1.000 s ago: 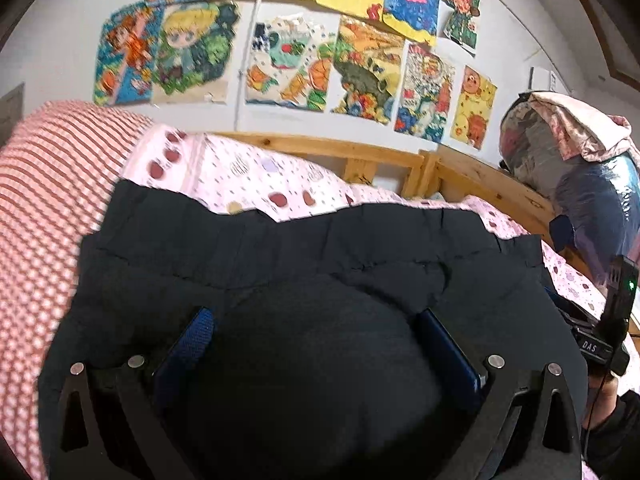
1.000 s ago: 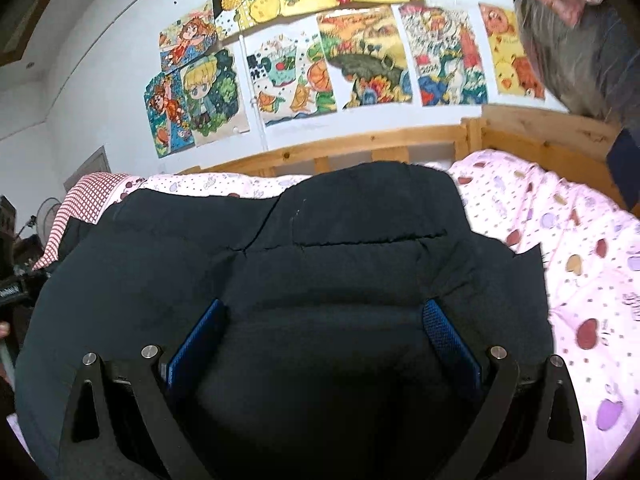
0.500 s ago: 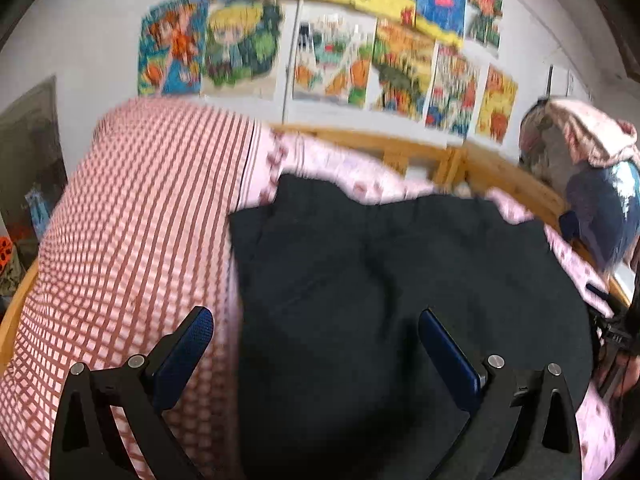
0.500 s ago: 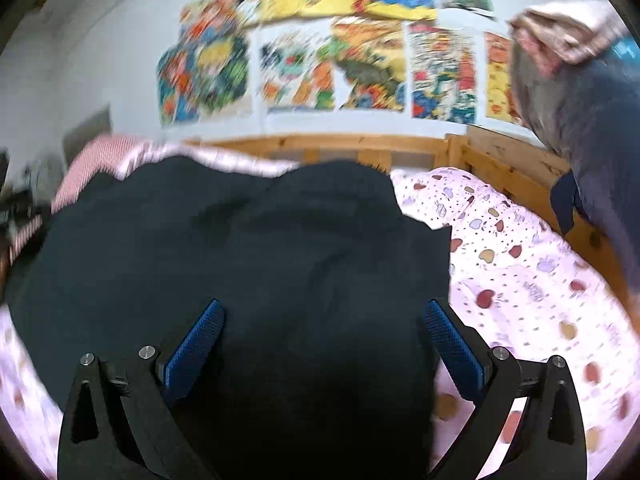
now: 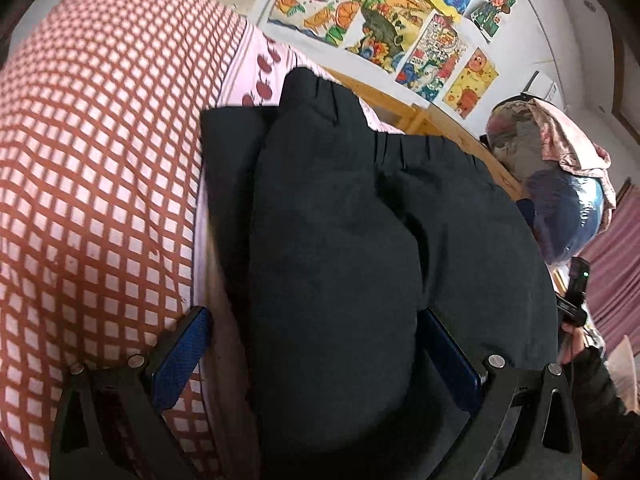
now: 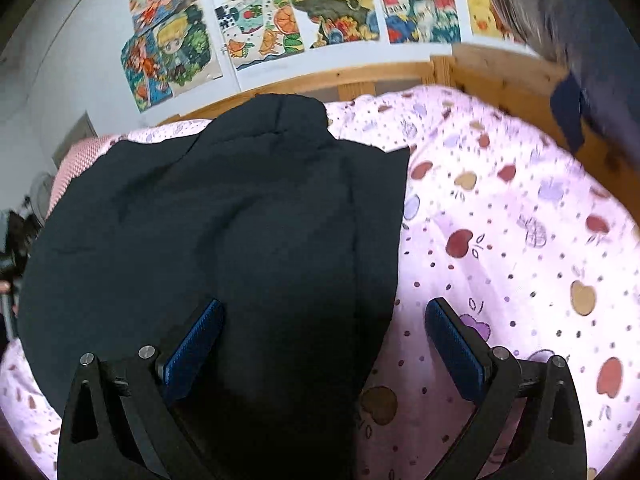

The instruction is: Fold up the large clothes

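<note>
The black garment [image 6: 224,216] lies directly ahead of both hand-held grippers, its long axis seemingly running away toward the headboard [image 6: 400,76]. The left hand-held gripper [image 5: 316,344] and right hand-held gripper [image 6: 324,336] are both spread, each straddling a side edge, about equally near.

The black garment [image 5: 340,264] runs off the bottom edge between the left gripper [image 5: 316,344] fingers, hiding its near hem and the right pad's inner face. Between the right gripper [image 6: 324,344] fingers it also leaves the frame below. Beyond that claw, upper right, hanging clothes [image 6: 560,12] are motion-blurred.
</note>
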The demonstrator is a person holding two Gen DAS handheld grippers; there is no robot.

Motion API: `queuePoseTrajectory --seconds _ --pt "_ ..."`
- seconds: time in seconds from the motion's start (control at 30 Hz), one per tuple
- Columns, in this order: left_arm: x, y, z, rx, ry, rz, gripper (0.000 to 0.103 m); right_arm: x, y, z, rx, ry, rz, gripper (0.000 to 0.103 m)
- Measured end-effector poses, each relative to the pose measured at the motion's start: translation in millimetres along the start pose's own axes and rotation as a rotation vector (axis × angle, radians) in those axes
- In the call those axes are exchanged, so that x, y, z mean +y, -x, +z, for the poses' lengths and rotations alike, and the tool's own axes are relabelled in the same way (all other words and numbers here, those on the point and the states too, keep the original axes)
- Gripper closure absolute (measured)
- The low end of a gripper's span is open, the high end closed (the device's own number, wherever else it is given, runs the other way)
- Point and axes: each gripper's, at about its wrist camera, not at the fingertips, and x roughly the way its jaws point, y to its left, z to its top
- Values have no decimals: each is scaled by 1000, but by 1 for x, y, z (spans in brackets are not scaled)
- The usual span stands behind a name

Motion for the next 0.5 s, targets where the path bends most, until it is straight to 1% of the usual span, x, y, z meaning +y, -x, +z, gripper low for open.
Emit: queuePoseTrajectory --seconds 0.13,0.2,0.23,0.33,0.4,0.5 --pt "5 -10 0 43 16 -43 0 -6 -8 2 36 -15 33 2" --pt "6 -14 1 48 19 -59 0 -5 -15 2 61 -21 61 1" --pt "7 -15 1 49 18 -66 0 -4 -19 -3 71 -25 77 1" --pt "6 -16 -3 35 14 -85 0 -3 -34 -8 106 -49 149 1" --pt "8 -12 -10 15 7 -101 0 2 -40 -11 134 -39 218 1" --pt "12 -9 -18 -14 -4 -123 0 14 -49 -16 180 -12 272 1"
